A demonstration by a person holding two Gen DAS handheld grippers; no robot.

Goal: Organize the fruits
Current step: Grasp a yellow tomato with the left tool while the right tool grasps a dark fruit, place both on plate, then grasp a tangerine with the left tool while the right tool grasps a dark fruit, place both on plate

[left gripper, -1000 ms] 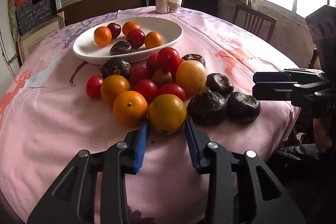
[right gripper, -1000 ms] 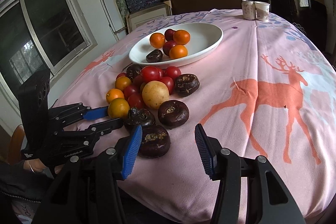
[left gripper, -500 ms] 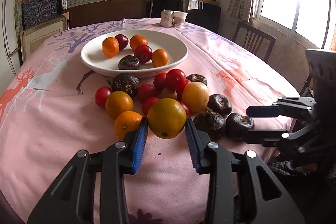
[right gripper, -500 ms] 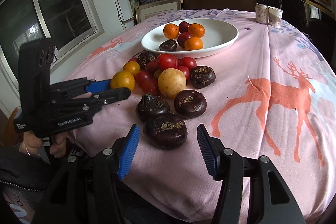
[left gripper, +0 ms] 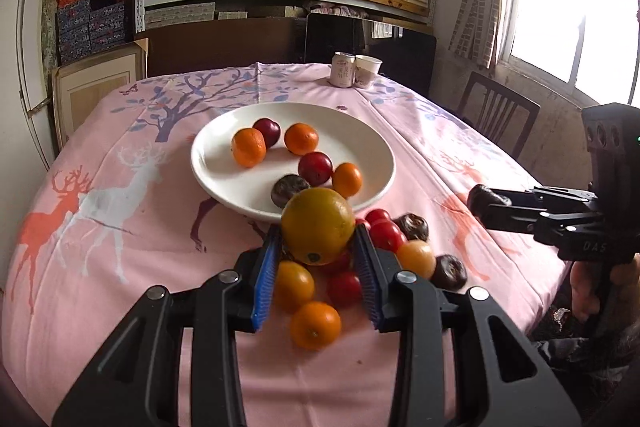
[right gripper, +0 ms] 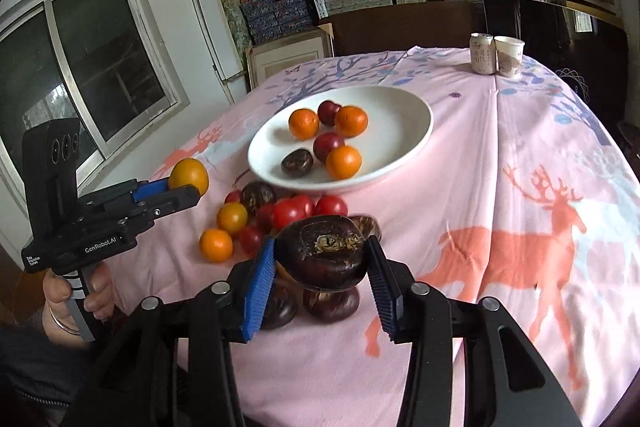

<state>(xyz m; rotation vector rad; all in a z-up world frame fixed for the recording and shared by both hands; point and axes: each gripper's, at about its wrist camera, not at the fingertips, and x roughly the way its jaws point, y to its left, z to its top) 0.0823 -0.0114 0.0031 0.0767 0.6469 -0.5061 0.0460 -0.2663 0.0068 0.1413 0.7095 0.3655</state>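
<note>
- Left tool clamped on round yellow-orange citrus: firm, smooth skin, pads at its widest girth.
- Right tool, jaws just closing, grips flattened dark-brown water chestnut: hard, light.

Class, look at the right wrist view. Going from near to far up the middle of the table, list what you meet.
Dark purple-brown round fruit clamped in the right gripper → cluster of red tomatoes → wide white bowl holding oranges and plums → pale drink can beside a white paper cup.
</note>
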